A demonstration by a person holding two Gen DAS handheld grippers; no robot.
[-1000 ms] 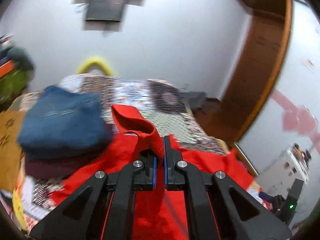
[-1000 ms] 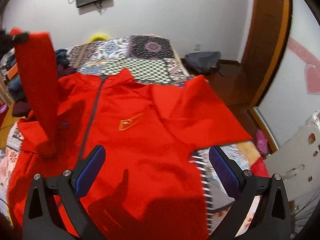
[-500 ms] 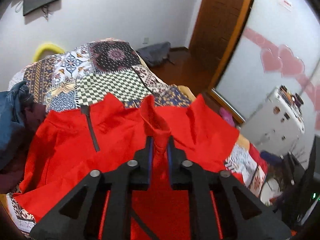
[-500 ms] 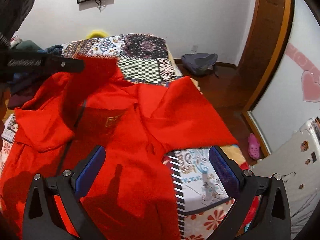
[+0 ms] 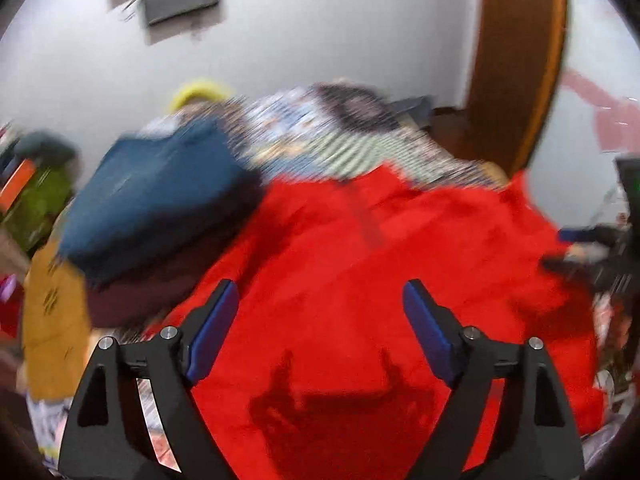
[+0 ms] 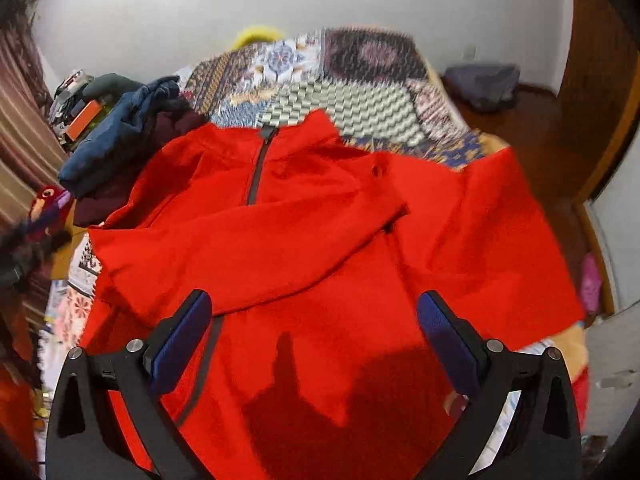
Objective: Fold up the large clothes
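Now my left claw (image 5: 316, 320) is spread wide with nothing between its blue pads (image 5: 212, 332) — its jaws have just been opening, and the sleeve (image 6: 256, 240) lies loose across the chest of the red jacket (image 6: 460, 220). My right claw (image 6: 312, 336) is spread too, narrowed only a touch in the last instant, and it hangs empty over the lower front of the jacket. The jacket lies face up on the patterned bedspread (image 6: 360, 92), collar toward the far edge of the bed, its zip (image 6: 256, 168) running down the middle; one side of it reaches the bed's right edge, and a blue folded garment (image 6: 120, 136) sits at the left edge just beside the shoulder. The left view is smeared, so I cannot read fine creases there. As I judge it, one sleeve is folded in and the other side is the next to come over. To do that well I would pinch the far shoulder and the hem of that side together, lift only enough to clear the cloth, and lay it parallel to the zip — not dragging, since a drag would likely pull the folded sleeve askew. The body looks thin and slippery, so a firm bite on a doubled edge should hold better than a single layer.
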